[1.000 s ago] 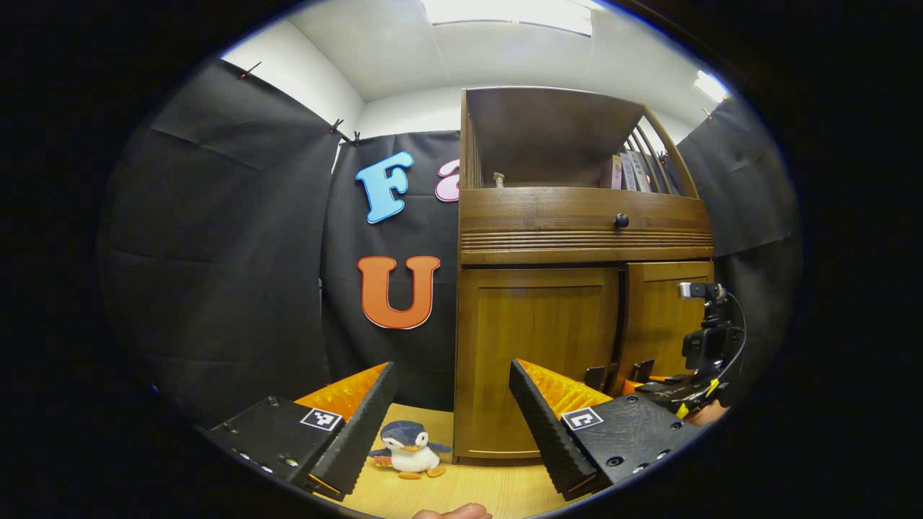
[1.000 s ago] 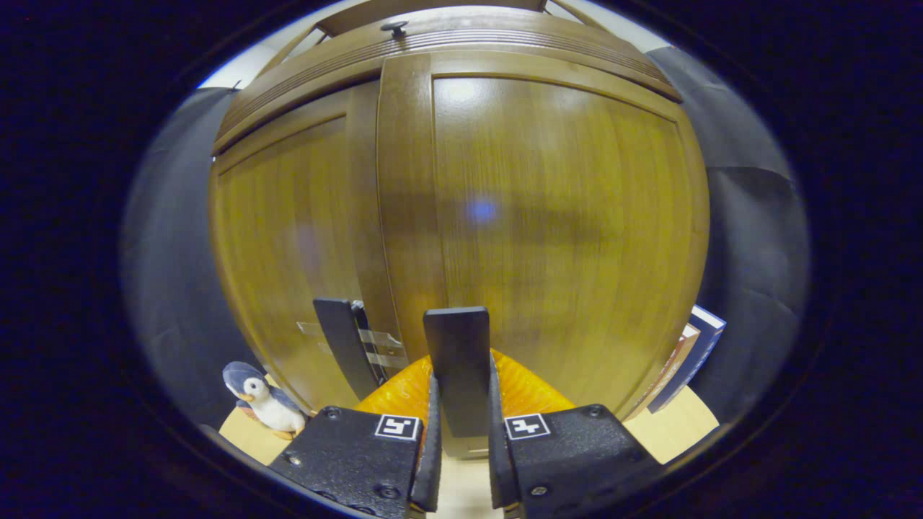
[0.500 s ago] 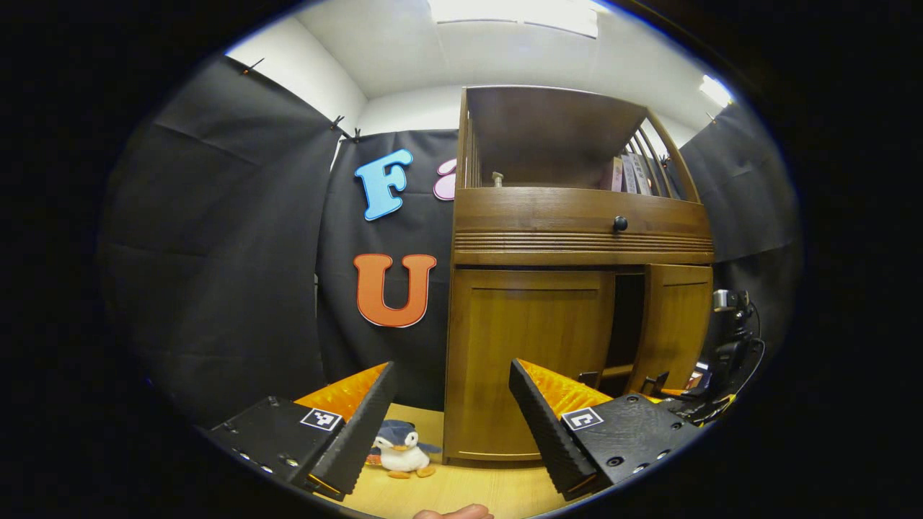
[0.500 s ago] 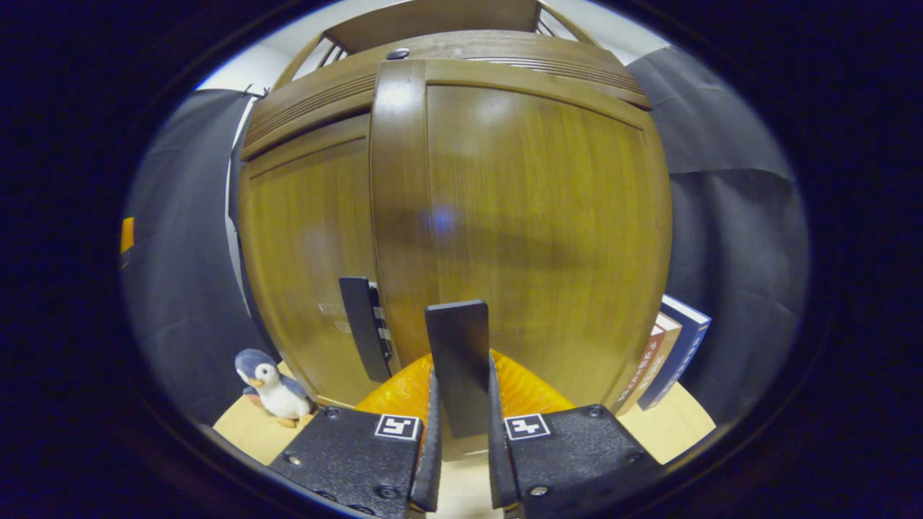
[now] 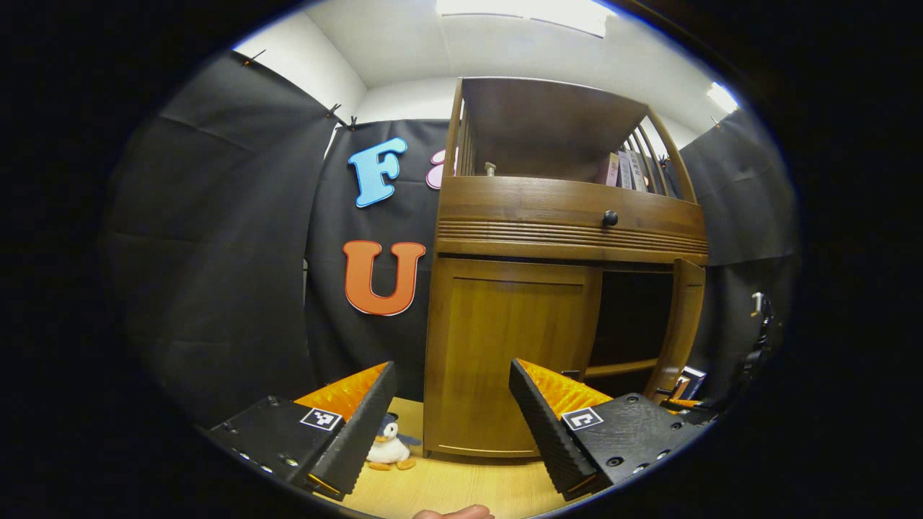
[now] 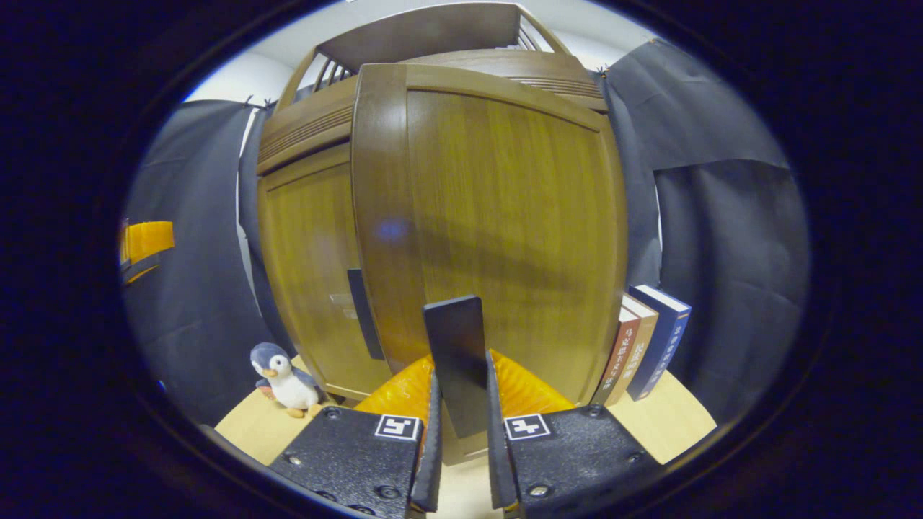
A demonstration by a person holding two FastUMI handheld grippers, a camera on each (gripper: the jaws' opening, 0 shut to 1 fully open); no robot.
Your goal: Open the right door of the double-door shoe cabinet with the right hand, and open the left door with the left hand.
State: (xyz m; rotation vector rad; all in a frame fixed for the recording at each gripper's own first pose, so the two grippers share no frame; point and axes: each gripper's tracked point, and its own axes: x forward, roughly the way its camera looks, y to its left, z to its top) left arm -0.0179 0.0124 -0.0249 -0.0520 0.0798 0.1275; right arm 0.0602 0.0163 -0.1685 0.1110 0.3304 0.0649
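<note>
Beside the closed left door, right door stands ajar.

Penguin toy sits left of my shoe cabinet; books lean against its right side.

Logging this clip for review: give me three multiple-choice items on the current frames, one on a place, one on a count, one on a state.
1. Where is the small plush penguin?
A. On the floor left of the brown wooden shoe cabinet
B. On the top shelf
C. Inside the cabinet

2. How many upright books stand beside the cabinet?
A. One
B. Three
C. Six

3. What state is the wooden right door in?
A. Shut
B. Swung open
C. Removed

Answers: 1 A, the penguin sits on the light floor by the cabinet's left corner. 2 B, three spines show. 3 B, the dark interior is exposed, and the right hand-held gripper clamps the door's black handle.
</note>
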